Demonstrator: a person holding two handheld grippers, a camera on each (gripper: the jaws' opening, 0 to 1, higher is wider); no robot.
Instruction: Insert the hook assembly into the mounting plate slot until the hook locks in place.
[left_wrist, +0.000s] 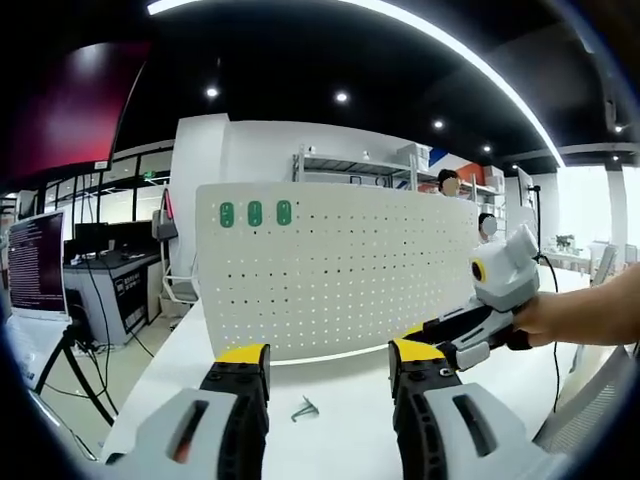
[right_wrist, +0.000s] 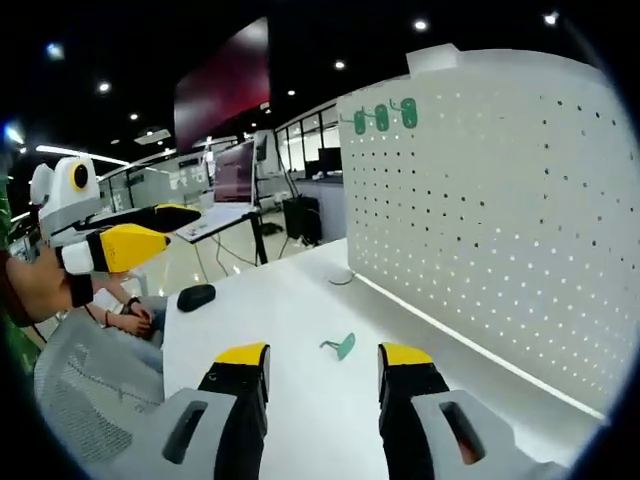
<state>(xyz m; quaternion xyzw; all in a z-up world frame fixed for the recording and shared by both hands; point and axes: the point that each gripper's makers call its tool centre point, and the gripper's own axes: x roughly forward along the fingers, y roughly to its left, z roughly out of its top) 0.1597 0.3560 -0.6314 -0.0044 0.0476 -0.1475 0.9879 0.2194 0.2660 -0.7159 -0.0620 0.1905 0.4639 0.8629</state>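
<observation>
In the left gripper view, our left tool (left_wrist: 328, 385) has its jaws spread and pinches nothing. It faces the pegboard (left_wrist: 340, 265), our landmark throughout. The board stands upright across the white bench (left_wrist: 350, 425), which we read as deliberate: the holes face us, so a hook can be pushed straight in. Three green hooks (left_wrist: 255, 213) already sit in a row at the board's upper left corner. The loose hook (left_wrist: 305, 408) lies flat on the bench in front of the board's lower edge, between our jaws in the picture and apart from them. The right tool (left_wrist: 450, 335) comes in near the board's lower right corner, jaws apart and empty as far as we can tell. There is bare bench in front of the board for a descent; the bench's left edge drops off towards a monitor (left_wrist: 35, 265) on a stand.

In the right gripper view, our right tool (right_wrist: 322, 385) is likewise spread and empty. The green hook (right_wrist: 343, 346) lies on the bench near the foot of the board (right_wrist: 500, 210), just beyond our jaws. The hung hooks (right_wrist: 382, 117) show at the board's top corner. The left tool (right_wrist: 125, 235) hovers well away from the board, above the bench's far edge, near a dark computer mouse (right_wrist: 196, 296). We judge the hook not yet grasped, with open approach room on either side of it.
</observation>
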